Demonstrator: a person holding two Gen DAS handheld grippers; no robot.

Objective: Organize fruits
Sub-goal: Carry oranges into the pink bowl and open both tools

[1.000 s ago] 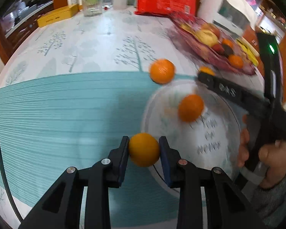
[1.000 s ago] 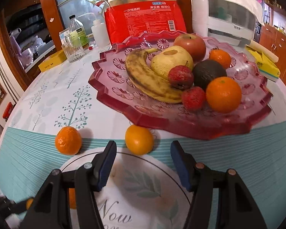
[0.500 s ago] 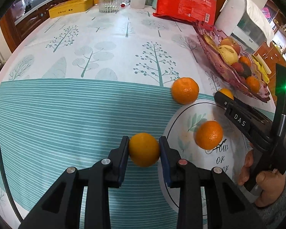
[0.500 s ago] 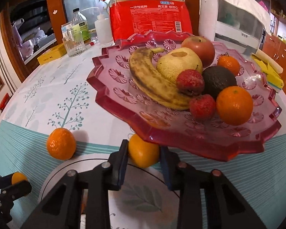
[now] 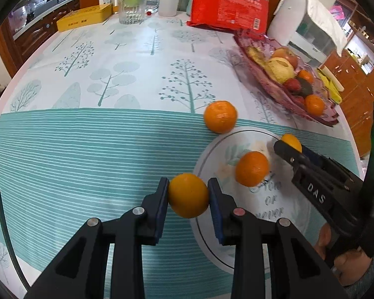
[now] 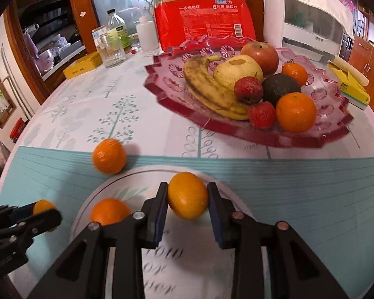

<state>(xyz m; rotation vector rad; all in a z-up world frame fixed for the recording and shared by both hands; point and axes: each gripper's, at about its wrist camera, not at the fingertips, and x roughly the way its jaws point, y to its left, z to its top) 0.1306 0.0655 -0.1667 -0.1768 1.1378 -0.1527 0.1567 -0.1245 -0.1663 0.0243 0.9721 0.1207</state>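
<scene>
My left gripper (image 5: 188, 196) is shut on an orange (image 5: 188, 195) and holds it above the teal striped cloth, just left of the white round plate (image 5: 281, 214). My right gripper (image 6: 187, 195) is shut on another orange (image 6: 187, 194) over the plate's (image 6: 199, 261) far rim. One orange (image 5: 252, 168) lies on the plate; it also shows in the right wrist view (image 6: 109, 211). A loose orange (image 5: 220, 116) lies on the cloth beyond the plate, seen too in the right wrist view (image 6: 109, 155).
A red glass fruit tray (image 6: 311, 134) with banana, pear, apple, avocado and oranges stands behind the plate. A red packet (image 6: 203, 26), bottles, a glass (image 5: 132, 8), a yellow box (image 5: 83, 17) and a white appliance (image 6: 309, 22) line the table's back.
My right gripper has pulled back from under the tray's edge with the orange it closed on, now over the plate. My left gripper keeps its orange and has shifted slightly.
</scene>
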